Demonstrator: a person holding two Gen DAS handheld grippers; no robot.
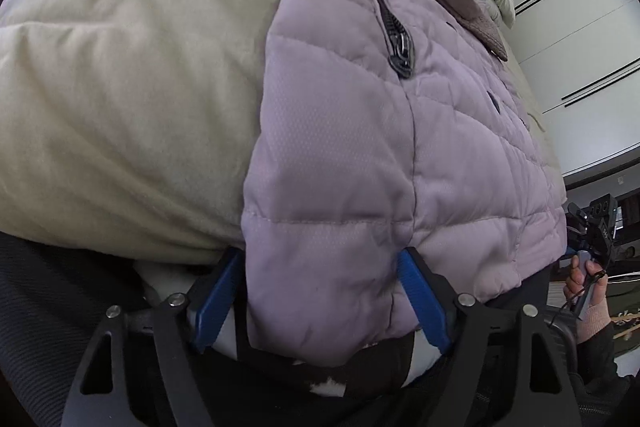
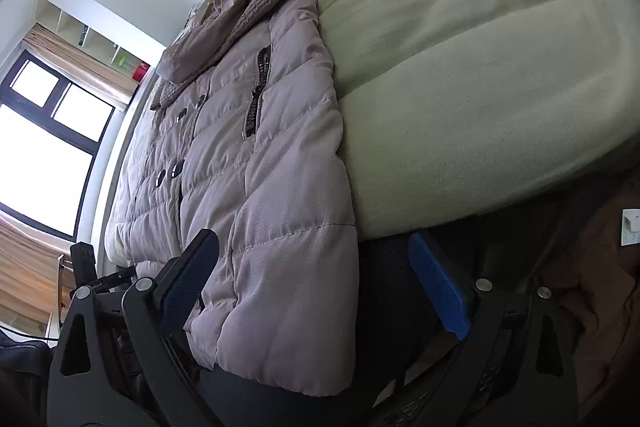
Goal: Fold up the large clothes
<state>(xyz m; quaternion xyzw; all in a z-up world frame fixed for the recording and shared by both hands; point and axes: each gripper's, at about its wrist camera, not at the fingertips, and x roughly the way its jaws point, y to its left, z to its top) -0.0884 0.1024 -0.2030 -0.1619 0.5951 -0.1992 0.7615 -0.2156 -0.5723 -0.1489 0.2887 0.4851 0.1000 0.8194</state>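
While one lilac puffer jacket [image 1: 360, 155] lies on a cream-covered bed [image 1: 120, 87], both grippers, left gripper [image 1: 320, 291] and right gripper [image 2: 316, 275], hold fingers wide open around its hem, gripping nothing, in a bright bedroom with one window [image 2: 44, 147].

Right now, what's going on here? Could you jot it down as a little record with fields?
Garment: puffy lilac jacket, lying flat, not yet folded
Surface: bed with cream quilt
Hem: hangs over the bed's edge
Left gripper: open, fingers astride the hem
Right gripper: open, hem corner between its fingers
Background: bright window
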